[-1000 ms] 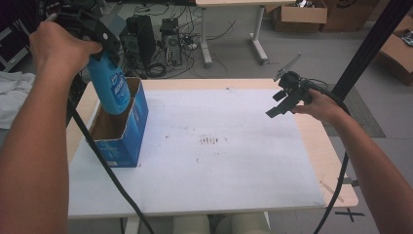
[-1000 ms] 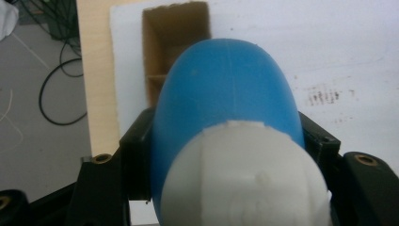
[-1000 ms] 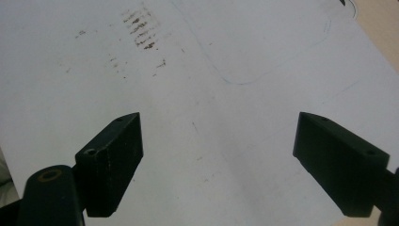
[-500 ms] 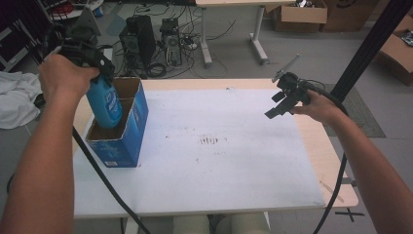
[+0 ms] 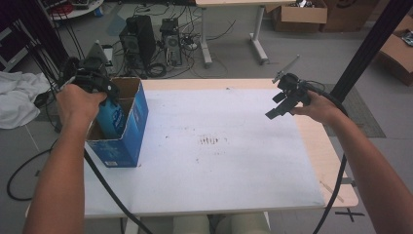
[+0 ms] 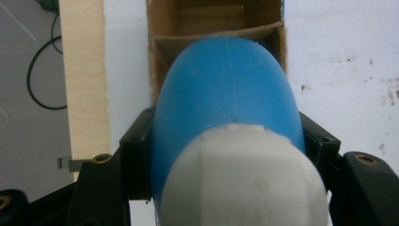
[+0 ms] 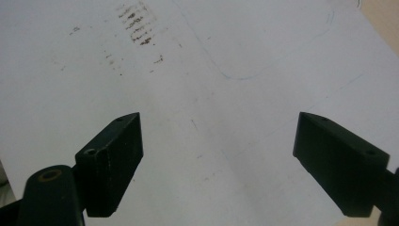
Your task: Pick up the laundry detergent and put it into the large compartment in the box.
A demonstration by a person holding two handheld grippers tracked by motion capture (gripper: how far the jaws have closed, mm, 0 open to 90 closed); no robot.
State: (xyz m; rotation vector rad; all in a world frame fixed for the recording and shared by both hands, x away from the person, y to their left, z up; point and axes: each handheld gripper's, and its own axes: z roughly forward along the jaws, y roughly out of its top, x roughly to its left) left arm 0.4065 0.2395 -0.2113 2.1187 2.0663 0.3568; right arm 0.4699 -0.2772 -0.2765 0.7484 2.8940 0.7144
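Forearms come in from the near edge of my white-topped wooden table [image 5: 219, 180], and my left hand-held gripper [image 5: 104, 95] is clamped on a blue plastic bottle with a white cap [image 6: 226, 117], its lower part already inside the open blue cardboard box [image 5: 129, 129] standing at the table's left edge. Farther across, my right hand-held gripper [image 5: 280, 105] hangs above the right side of the table with its jaws spread wide and nothing between them, well apart from the box.
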